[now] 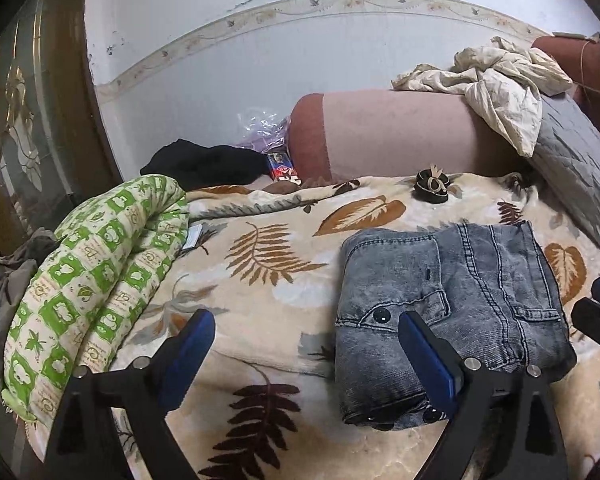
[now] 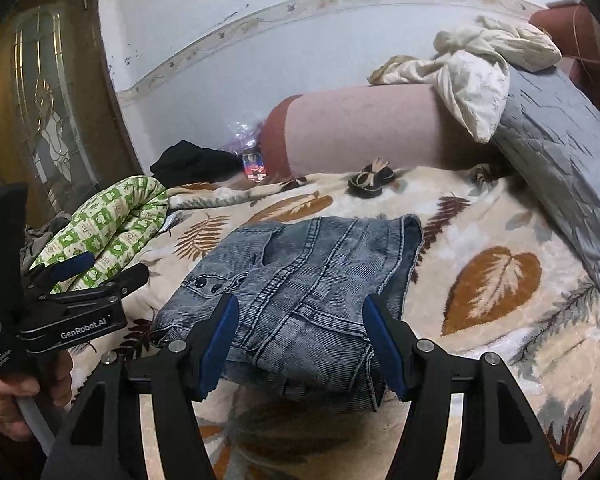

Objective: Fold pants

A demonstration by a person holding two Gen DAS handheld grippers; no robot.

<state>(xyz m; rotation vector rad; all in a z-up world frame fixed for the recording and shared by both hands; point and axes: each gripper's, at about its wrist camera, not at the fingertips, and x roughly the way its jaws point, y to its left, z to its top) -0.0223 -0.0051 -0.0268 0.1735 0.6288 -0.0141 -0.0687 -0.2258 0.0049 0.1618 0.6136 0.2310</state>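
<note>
The jeans (image 1: pixel 452 312) lie folded into a thick bundle on the bed's leaf-print blanket (image 1: pixel 268 280). The left gripper (image 1: pixel 304 354) stands wide open and empty, the bundle just off its right finger. The right gripper (image 2: pixel 300 344) hovers half open over the bundle's near edge, not pinching it. The fold looks finished; any tidying should press the edges square. There is open blanket left of the left gripper, before a rolled green quilt (image 1: pixel 100 272).

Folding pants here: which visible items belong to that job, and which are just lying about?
Job: folded jeans; left gripper; right gripper.
Lying about: green patterned quilt; black garment; cream cloth; grey cushion; small black ornament.
</note>
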